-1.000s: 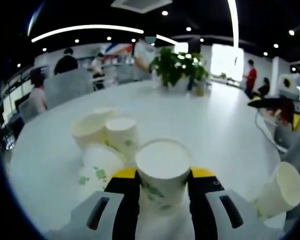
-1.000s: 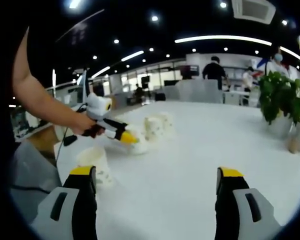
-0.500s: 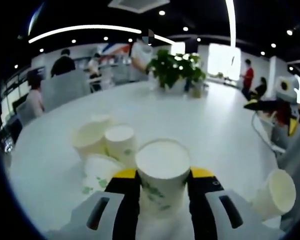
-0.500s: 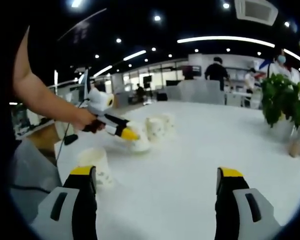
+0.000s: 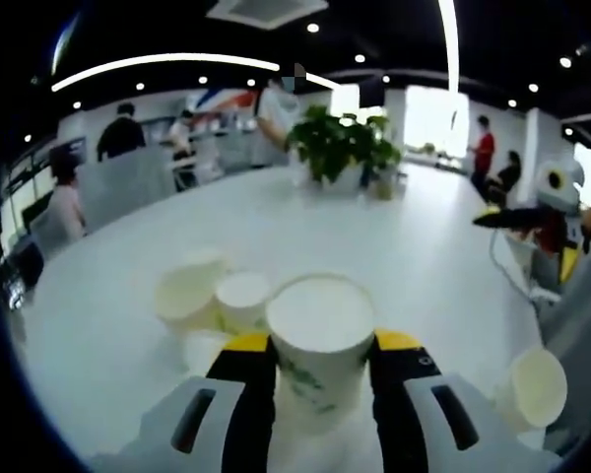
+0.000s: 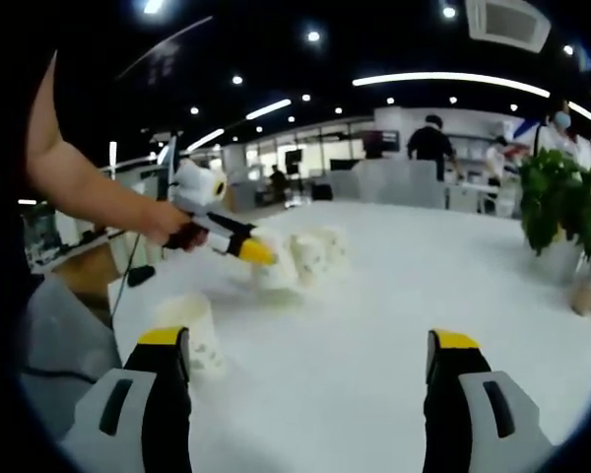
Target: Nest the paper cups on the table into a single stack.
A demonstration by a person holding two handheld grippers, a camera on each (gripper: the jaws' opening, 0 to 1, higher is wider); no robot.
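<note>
Left gripper (image 5: pixel 321 345) jaws pinch a green-printed paper cup (image 5: pixel 318 340), no legible writing; right gripper (image 6: pixel 305 370) jaws spread.

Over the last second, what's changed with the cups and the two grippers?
The left gripper, shut on a paper cup, has lifted it higher above the cluster of cups on the white table. The cup's grip stayed the same. The right gripper stayed open and empty, and the lone cup beside it has not moved.
</note>
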